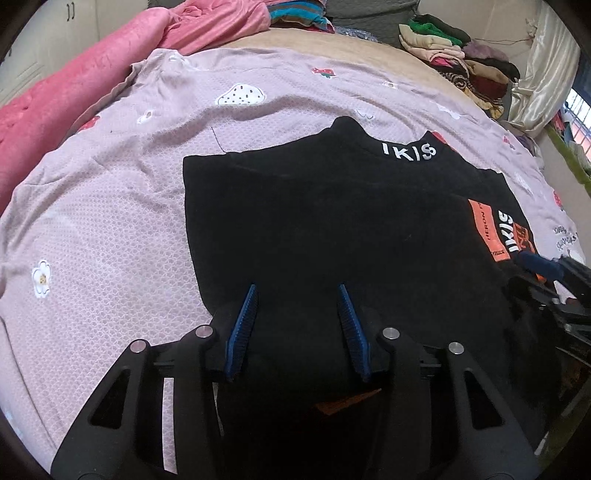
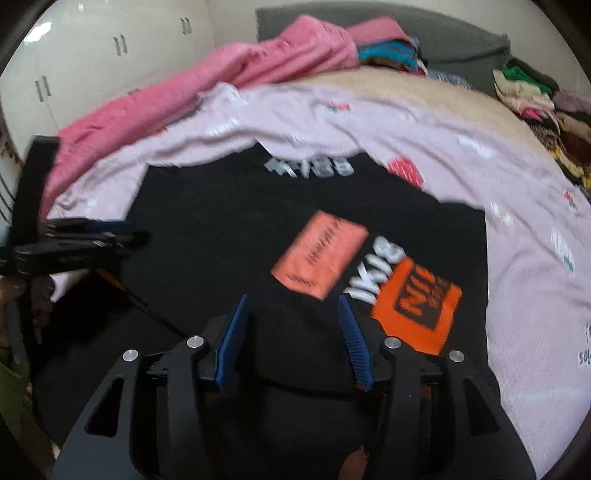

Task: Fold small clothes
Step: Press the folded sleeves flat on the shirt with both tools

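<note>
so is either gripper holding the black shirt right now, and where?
Neither. Left gripper and right gripper both stand open over the near part of the black shirt, no fabric pinched.

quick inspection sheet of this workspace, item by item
surface: lilac quilted bedspread with strawberry and flower prints over the bed, lightly wrinkled.
job's things: black garment with white lettering and orange patches lying flat on the bedspread, collar at the far edge.
clutter: crumpled pink blanket along the left side; heap of mixed clothes at the far right corner.
grippers: left gripper over the garment's near edge, jaws apart, holding nothing; right gripper likewise, jaws apart, near the orange patches.
cables: nothing seen.
surroundings: white cupboard doors, grey headboard, pale satin curtain.
</note>
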A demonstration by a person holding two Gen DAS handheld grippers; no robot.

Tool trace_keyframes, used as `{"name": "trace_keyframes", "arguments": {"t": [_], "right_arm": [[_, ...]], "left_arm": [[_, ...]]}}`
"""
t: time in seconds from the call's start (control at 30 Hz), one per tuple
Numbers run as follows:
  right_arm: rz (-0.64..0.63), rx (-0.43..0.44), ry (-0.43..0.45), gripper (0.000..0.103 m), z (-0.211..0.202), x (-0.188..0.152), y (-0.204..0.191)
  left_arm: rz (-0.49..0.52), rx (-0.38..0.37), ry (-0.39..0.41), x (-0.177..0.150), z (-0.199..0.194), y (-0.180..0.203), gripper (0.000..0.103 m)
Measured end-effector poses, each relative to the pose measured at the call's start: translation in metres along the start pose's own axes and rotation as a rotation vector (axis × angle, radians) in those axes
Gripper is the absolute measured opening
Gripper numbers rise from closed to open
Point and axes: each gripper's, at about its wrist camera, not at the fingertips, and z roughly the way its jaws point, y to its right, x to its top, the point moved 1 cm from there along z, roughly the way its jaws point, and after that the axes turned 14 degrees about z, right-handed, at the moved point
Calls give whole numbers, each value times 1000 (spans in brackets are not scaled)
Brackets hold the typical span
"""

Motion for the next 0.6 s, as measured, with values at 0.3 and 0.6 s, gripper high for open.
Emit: {"name": "trace_keyframes", "arguments": {"t": [0.3, 0.6], "right_arm": [[4, -39, -4, 44, 5, -8, 7], [57, -18, 71, 57, -18, -5, 2]], "left_arm": [[-5, -9, 2, 0, -1, -1, 38], [-12, -20, 12, 2, -13, 1, 38]]}}
